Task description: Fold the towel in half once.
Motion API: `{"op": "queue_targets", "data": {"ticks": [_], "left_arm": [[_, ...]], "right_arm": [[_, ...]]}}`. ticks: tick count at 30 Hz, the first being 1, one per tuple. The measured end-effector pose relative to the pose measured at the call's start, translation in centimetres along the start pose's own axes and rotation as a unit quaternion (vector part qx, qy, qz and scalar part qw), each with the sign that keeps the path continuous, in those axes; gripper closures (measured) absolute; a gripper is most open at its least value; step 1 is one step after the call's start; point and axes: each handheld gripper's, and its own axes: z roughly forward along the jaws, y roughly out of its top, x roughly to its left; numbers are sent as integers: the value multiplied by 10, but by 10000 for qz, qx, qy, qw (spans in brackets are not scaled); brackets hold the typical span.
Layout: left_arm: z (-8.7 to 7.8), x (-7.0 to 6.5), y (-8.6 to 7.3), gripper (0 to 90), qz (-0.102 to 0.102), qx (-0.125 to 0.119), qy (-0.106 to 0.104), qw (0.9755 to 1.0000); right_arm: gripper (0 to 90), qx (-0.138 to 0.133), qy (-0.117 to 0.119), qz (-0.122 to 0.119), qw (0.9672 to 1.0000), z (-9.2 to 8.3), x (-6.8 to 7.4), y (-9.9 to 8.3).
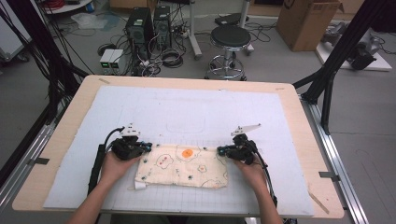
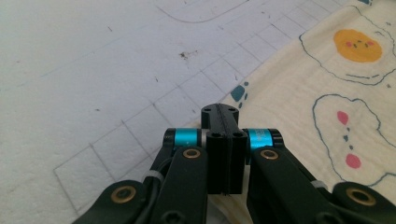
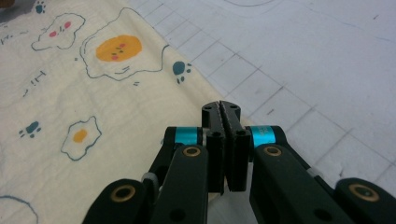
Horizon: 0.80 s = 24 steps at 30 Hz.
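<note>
Evidently the fold or spread is in hand: the cloth lies flat at lower centre of the high view on the bench; the left gripper and right gripper each look clenched on an upper corner; next, probably, both lift together evenly.

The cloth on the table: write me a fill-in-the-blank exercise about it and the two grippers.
1. The cream cloth is printed with fried eggs and small ____ prints in teal.
2. The left gripper and the right gripper both have their jaws ____.
3. Each gripper sits at one of the cloth's two ____ corners, the ones away from the person.
4. The cloth lies on a white mat marked with a ____ of thin lines.

Missing words: paw; shut; far; grid
</note>
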Motion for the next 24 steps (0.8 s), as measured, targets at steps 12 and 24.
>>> {"op": "queue_targets", "data": {"ticks": [12, 24], "left_arm": [[-10, -4, 4, 874, -3, -348, -79, 9994], [-5, -7, -6, 863, 122, -57, -147, 9998]], "right_arm": [[871, -264, 74, -312, 9991, -6, 13, 7], [858, 92, 103, -323, 9994, 2, 16, 4]]}}
